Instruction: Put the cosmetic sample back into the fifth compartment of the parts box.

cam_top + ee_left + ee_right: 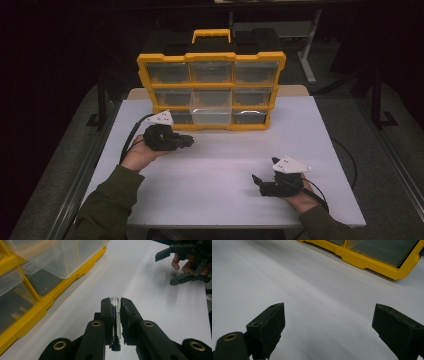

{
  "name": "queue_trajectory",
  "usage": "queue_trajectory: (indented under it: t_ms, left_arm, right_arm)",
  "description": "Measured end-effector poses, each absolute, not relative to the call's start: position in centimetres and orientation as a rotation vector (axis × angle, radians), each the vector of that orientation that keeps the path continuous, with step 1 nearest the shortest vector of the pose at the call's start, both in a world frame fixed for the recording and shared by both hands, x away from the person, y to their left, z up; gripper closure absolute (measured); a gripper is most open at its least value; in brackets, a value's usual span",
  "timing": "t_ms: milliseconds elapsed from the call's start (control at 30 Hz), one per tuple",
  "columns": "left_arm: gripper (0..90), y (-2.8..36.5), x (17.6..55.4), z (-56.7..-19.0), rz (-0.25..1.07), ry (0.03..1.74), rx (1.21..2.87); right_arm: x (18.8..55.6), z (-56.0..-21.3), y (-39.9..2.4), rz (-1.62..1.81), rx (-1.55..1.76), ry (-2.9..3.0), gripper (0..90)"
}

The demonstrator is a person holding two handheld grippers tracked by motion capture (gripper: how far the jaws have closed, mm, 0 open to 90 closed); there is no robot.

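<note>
The left gripper [116, 305] has its jaws pinched tight on a small clear tube [115, 315] with a dark cap at its near end, the tube lying lengthwise between the pads and its open tip poking just past them. It is held above the white worktop [225, 165], in front of the yellow drawer organiser [211, 90], whose clear middle drawer [211, 111] in the bottom row stands pulled out just beside the gripper. The right gripper [264, 172] hangs well apart near the worktop's front right, jaws spread wide with nothing between them.
</note>
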State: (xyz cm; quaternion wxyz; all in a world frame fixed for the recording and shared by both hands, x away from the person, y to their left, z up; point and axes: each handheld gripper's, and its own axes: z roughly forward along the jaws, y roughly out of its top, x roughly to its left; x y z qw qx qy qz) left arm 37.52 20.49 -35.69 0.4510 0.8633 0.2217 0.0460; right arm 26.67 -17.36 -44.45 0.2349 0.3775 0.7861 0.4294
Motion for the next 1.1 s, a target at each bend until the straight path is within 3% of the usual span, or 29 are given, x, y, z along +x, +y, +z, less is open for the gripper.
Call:
queue_trajectory:
  t_ms: [1100]
  left_arm:
    - [80.7,22.2,39.5,-29.5,0.153,0.547,2.070]
  right_arm:
    - [26.7,-44.4,-17.4,1.179,1.033,2.156,10.4]
